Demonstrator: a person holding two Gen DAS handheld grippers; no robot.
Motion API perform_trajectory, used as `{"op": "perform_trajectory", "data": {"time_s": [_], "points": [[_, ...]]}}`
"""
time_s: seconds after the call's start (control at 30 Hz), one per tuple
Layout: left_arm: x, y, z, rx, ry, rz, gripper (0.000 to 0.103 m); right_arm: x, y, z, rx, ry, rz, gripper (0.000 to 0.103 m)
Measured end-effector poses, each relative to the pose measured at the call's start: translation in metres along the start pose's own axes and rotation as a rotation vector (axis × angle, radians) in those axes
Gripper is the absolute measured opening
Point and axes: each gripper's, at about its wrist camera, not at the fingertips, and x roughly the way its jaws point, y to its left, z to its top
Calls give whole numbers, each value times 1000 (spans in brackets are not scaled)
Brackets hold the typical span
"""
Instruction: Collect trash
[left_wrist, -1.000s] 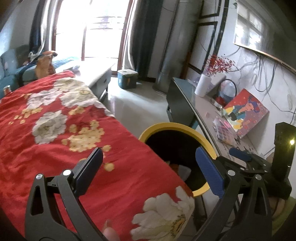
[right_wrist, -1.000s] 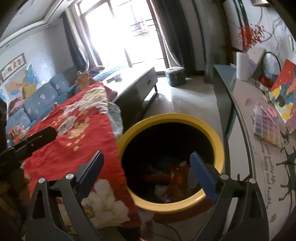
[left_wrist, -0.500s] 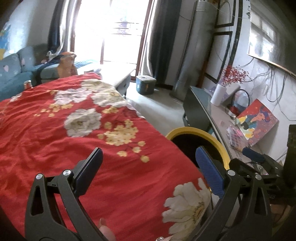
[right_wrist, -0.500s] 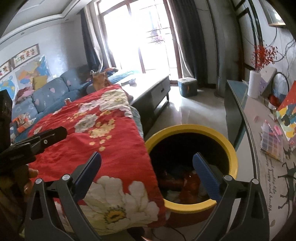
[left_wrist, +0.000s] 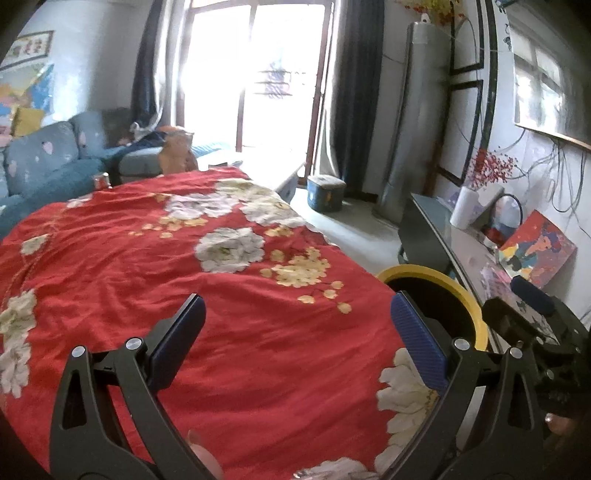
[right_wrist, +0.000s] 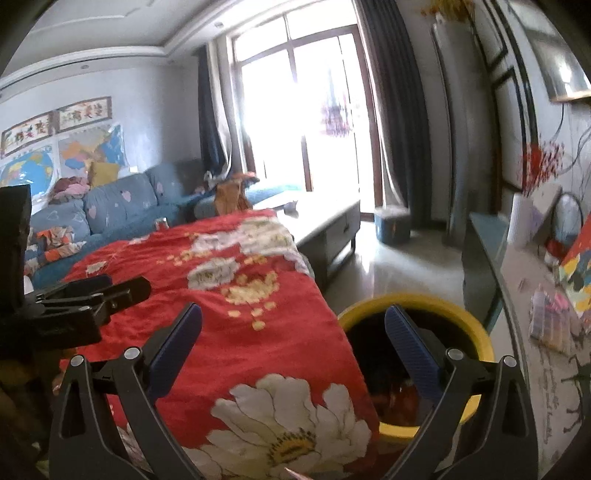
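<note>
left gripper (left_wrist: 297, 341): wide, empty | right gripper (right_wrist: 293, 349): wide, empty | yellow bin (right_wrist: 476, 332) just right-below right gripper, nearer | no loose trash visible

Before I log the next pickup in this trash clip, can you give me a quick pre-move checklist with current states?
1. Left gripper open and holding nothing: ok.
2. Right gripper open and holding nothing: ok.
3. Yellow-rimmed bin uncovered and beside the red floral cloth: ok.
4. Trash already inside the bin: ok.
5. Next trash item visible on the cloth: not ok, none seen.
6. Small can at the cloth's far edge being trash: cannot tell.
</note>
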Motion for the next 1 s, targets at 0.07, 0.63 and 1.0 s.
{"op": "perform_trajectory", "data": {"time_s": [0.07, 0.63, 1.0], "points": [[-7, 2, -5, 7, -19, 12, 92, -6, 5, -2, -19, -43, -10, 96], [-35, 14, -26, -9, -173, 65, 92, -22, 6, -12, -5, -211, -118, 96], [-33, 14, -28, -8, -163, 69, 92, -16, 4, -19, -9, -171, -101, 96]]}}
